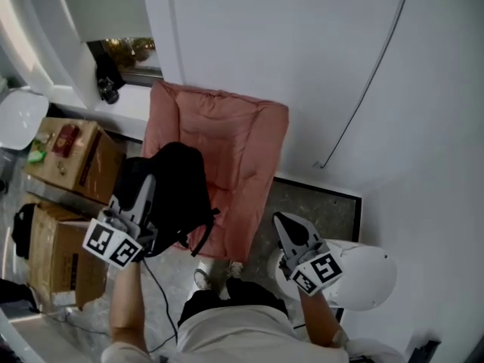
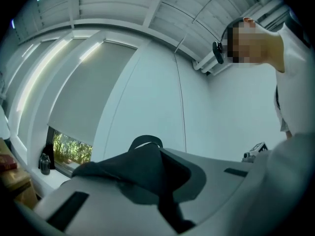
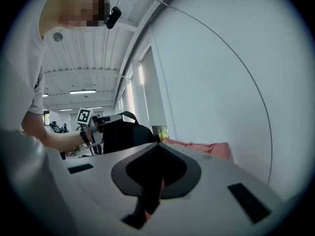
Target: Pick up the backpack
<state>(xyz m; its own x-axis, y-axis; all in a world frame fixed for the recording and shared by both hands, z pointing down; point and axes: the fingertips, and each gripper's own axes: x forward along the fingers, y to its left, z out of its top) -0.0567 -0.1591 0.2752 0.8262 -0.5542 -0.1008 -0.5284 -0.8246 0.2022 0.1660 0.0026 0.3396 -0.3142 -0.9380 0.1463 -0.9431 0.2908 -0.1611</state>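
Left gripper (image 1: 147,184) pinching black backpack (image 1: 178,174) fabric (pink chair (image 1: 242,138) behind); right gripper (image 1: 280,220) pressed together, empty.

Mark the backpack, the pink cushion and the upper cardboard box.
backpack (image 1: 178,180), head view, black front panel.
pink cushion (image 1: 243,144), head view, middle of its back.
upper cardboard box (image 1: 54,163), head view, bare part of its top.

White walls (image 1: 318,66), a pink padded chair (image 1: 234,138), cardboard boxes (image 1: 72,157) near a window (image 1: 132,51), speckled grey floor (image 1: 314,210).

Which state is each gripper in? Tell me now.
Left gripper: closed, holding the black backpack by its fabric.
Right gripper: closed, holding nothing.
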